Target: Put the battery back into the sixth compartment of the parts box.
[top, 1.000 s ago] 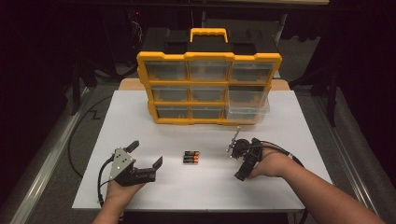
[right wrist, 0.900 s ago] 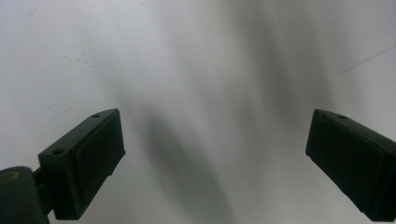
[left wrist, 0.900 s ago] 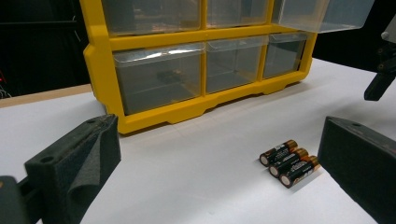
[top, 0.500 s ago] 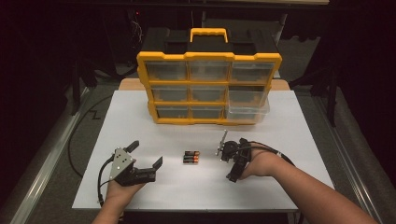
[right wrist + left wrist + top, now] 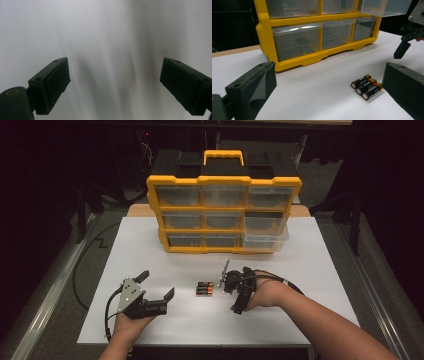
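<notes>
Batteries (image 5: pixel 204 288) lie between both tongs, nearer the right tongs (image 5: pixel 234 292), gaping wide and empty like the left tongs (image 5: pixel 157 287).

the person's forearms are bare, with no sleeve in sight. the left gripper (image 5: pixel 156 285) has a black body with a grey three-cornered plate (image 5: pixel 128 293) on top, marked by small dark screw holes, and a black cable (image 5: pixel 108 312) looping from its near left side. its two black jaws end in blocky matte foam-like pads (image 5: pixel 254 86) with a small round hole near each tip. the right gripper (image 5: pixel 234 295) is black too, with a thin grey metal part at its far left end and a black cable (image 5: pixel 280 281) trailing right.
</notes>
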Action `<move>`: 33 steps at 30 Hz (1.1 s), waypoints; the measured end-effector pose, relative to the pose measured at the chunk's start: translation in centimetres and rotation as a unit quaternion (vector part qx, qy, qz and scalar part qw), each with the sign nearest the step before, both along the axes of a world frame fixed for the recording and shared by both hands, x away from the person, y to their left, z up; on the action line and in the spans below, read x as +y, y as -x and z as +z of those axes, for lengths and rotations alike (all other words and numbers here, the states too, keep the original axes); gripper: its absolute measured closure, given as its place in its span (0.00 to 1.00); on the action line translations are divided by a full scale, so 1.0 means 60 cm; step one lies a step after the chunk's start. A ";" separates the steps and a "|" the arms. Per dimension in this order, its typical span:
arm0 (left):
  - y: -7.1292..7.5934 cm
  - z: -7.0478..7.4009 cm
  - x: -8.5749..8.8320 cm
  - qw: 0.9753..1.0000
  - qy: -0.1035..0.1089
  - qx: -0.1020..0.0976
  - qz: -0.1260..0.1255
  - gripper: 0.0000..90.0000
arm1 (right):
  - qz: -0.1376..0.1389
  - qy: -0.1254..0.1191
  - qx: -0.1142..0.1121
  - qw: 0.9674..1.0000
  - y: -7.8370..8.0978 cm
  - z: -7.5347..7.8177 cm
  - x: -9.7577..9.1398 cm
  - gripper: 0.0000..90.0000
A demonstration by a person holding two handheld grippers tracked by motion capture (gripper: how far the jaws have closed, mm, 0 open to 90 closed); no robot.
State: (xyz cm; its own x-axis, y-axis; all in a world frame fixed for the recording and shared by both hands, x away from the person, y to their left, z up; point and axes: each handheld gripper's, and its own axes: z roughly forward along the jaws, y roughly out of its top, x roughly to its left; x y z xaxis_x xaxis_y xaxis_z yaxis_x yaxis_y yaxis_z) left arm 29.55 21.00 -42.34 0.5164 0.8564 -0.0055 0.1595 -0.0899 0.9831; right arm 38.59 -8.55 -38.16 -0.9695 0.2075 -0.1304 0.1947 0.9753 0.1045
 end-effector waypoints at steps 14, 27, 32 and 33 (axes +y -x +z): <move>-0.001 0.000 0.001 1.000 0.003 -0.001 0.000 0.01 | 0.033 -0.005 -0.002 0.999 -0.002 0.009 0.042 0.18; 0.000 0.001 0.002 1.000 0.003 -0.001 -0.001 0.01 | 0.055 -0.015 0.005 0.998 -0.011 0.007 0.073 0.34; 0.000 0.001 0.001 1.000 0.004 0.000 -0.003 0.01 | 0.063 -0.019 0.008 0.998 -0.014 0.001 0.079 0.44; 0.000 0.001 0.001 1.000 0.004 0.000 -0.003 0.01 | 0.062 -0.022 0.008 0.998 -0.015 0.000 0.081 0.46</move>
State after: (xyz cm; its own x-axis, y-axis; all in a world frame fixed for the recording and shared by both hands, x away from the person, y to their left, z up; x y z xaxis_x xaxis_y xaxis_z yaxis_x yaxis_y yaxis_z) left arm 29.57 21.07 -42.30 0.5211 0.8534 -0.0117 0.1587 -0.0834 0.9838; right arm 39.48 -3.71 -38.18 -0.9898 0.0913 -0.1089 0.0749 0.9865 0.1458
